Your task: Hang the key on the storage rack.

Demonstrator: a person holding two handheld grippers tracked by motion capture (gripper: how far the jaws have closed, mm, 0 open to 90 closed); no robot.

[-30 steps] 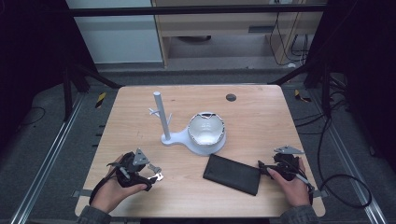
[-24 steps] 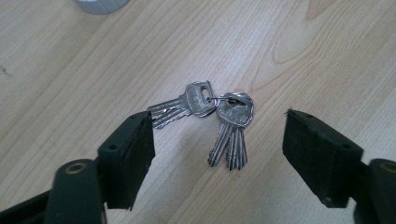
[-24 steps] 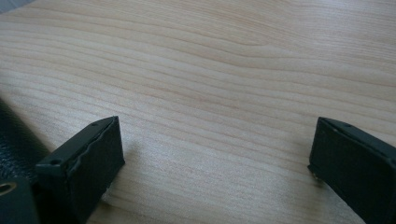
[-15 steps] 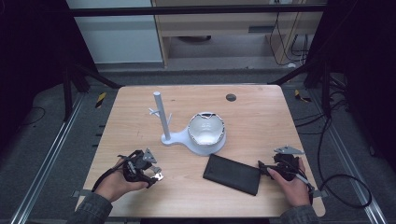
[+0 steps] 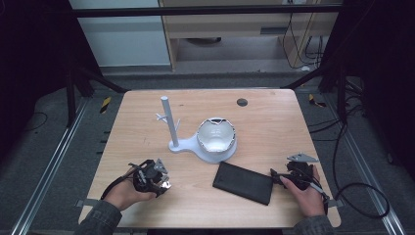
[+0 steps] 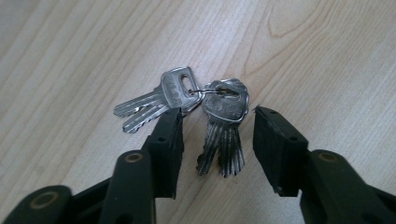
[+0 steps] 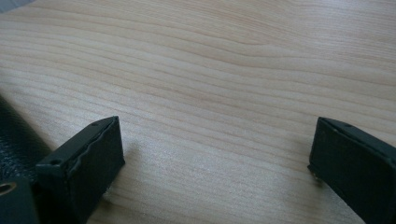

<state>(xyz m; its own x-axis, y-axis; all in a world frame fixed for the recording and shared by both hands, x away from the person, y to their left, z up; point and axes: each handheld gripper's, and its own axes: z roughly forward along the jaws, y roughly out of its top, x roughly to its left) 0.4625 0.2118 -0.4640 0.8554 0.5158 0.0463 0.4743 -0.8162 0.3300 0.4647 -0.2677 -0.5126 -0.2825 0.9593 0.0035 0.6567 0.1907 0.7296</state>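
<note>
A bunch of silver keys on a ring lies flat on the wooden table. My left gripper is lowered over the bunch, one black jaw on each side. Its jaws have just been closing, with the keys between them, but gaps still show beside both pads. In the high view, the left gripper sits near the table's front left with the keys at its tip. At the front right, my right gripper rests wide open, just right of a black pouch. Bare wood lies between the right gripper's jaws.
A white stand with an upright post and small pegs stands mid-table. A white bowl sits on its base. A dark round spot marks the far side of the table. The black pouch's edge shows at the left in the right gripper view.
The left gripper has sunk a little over the keys and its jaws have narrowed around them. The right hand has kept still.
</note>
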